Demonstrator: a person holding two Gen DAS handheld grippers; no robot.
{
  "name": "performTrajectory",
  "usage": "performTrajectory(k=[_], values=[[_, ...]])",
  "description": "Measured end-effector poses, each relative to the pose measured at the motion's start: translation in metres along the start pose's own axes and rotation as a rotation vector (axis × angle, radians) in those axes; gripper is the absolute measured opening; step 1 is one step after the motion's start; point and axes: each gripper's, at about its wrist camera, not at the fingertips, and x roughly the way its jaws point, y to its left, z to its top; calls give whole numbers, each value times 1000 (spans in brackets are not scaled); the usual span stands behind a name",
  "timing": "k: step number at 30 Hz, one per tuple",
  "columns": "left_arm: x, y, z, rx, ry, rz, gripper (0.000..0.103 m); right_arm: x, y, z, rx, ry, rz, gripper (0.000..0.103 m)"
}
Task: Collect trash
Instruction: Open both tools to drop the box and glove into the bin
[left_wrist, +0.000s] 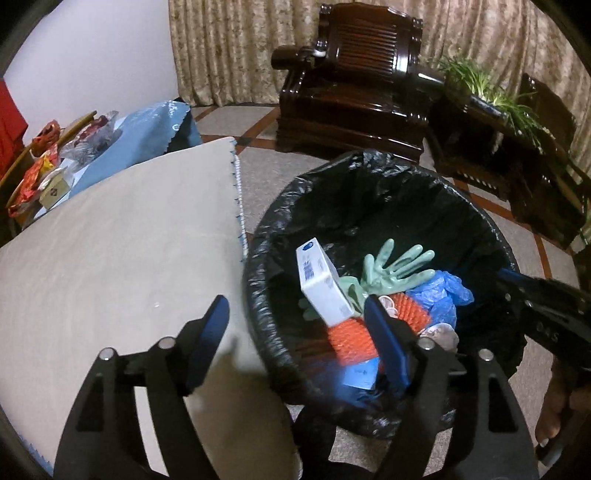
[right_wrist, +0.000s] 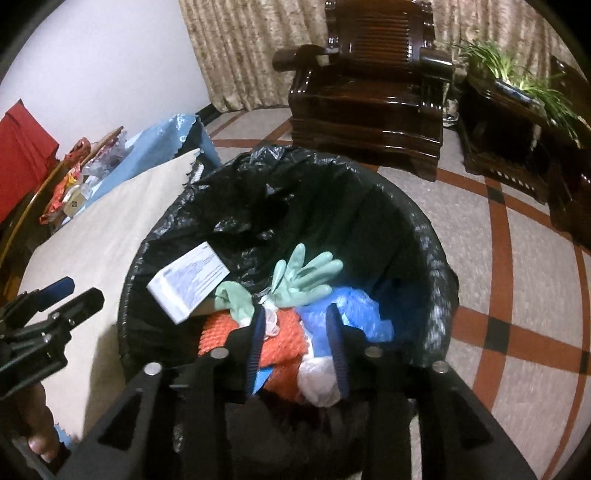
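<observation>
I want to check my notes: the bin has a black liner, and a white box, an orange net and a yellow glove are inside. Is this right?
Only the colour is wrong: the glove is pale green, as the right wrist view shows. The black-lined bin, white box and orange net are correct.

One round bin lined with a black plastic bag (right_wrist: 424, 236) holds one white cardboard box (right_wrist: 188, 284), two pale green rubber gloves (right_wrist: 306, 277), one orange spiky mat (right_wrist: 284, 339) and one crumpled blue plastic bag (right_wrist: 354, 310).
</observation>
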Motion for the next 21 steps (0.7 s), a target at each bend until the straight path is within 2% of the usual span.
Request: performTrajectory(k=[5, 7, 15, 17, 21], values=[[-19, 9, -6, 6, -17, 12, 83, -18, 17, -11, 5, -28, -13, 54], [-28, 12, -8, 7, -29, 17, 86, -25, 21, -12, 10, -44, -15, 57], [-89, 30, -15, -7, -100, 24, 91, -78, 49, -12, 37, -152, -42, 87], [-106, 37, -19, -12, -111, 23, 91, -94, 59, -13, 43, -182, -53, 91], [-140, 53, -28, -32, -143, 46, 94, -117, 77, -18, 50, -188, -46, 94]])
